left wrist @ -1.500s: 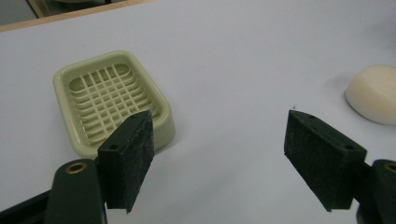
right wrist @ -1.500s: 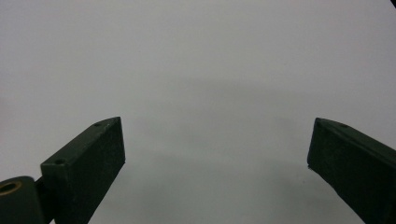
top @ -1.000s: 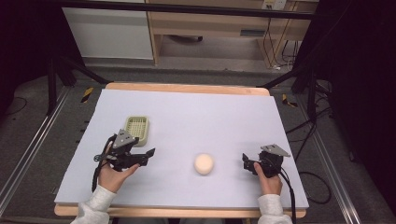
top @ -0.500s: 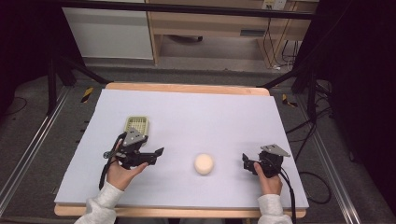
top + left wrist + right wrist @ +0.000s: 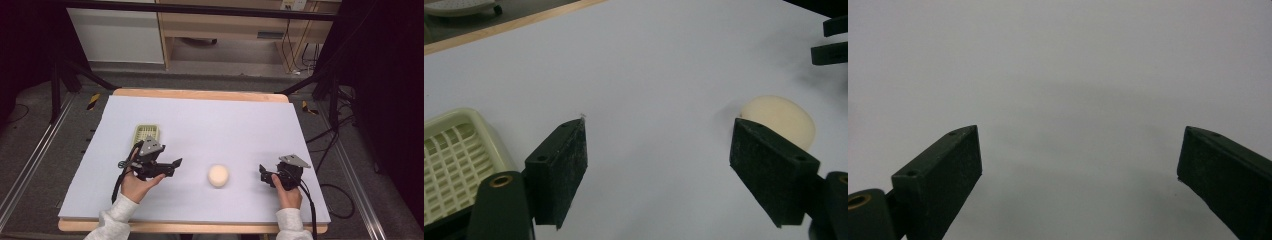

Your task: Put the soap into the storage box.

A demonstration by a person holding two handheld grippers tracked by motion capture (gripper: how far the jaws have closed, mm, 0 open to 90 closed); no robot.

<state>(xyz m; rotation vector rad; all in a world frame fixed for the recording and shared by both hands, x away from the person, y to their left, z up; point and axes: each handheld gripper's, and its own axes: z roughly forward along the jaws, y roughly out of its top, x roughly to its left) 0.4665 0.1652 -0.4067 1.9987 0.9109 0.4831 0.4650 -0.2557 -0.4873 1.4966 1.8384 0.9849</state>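
Note:
A round cream-coloured ball [image 5: 218,175] lies on the white table top [image 5: 210,125], between my two grippers. My left gripper [image 5: 176,164] points right at it from a short way off. Its jaws have just been opening and nothing is between them. In the left gripper view the ball [image 5: 781,120] sits behind the right jaw, and the left gripper [image 5: 659,122] is open over bare table. My right gripper [image 5: 262,171] rests to the right of the ball, pointing left. In its own view the right gripper [image 5: 1080,129] stands open and holds nothing.
A pale yellow slotted basket [image 5: 146,133] lies just behind my left hand and shows at the basket's corner [image 5: 449,160] in the left gripper view. The right gripper's jaws [image 5: 831,40] show at that view's far right. A wooden edge [image 5: 200,94] borders the table's far side.
My left hand has moved right, toward the ball and away from the basket. The right hand and the ball have stayed where they were.

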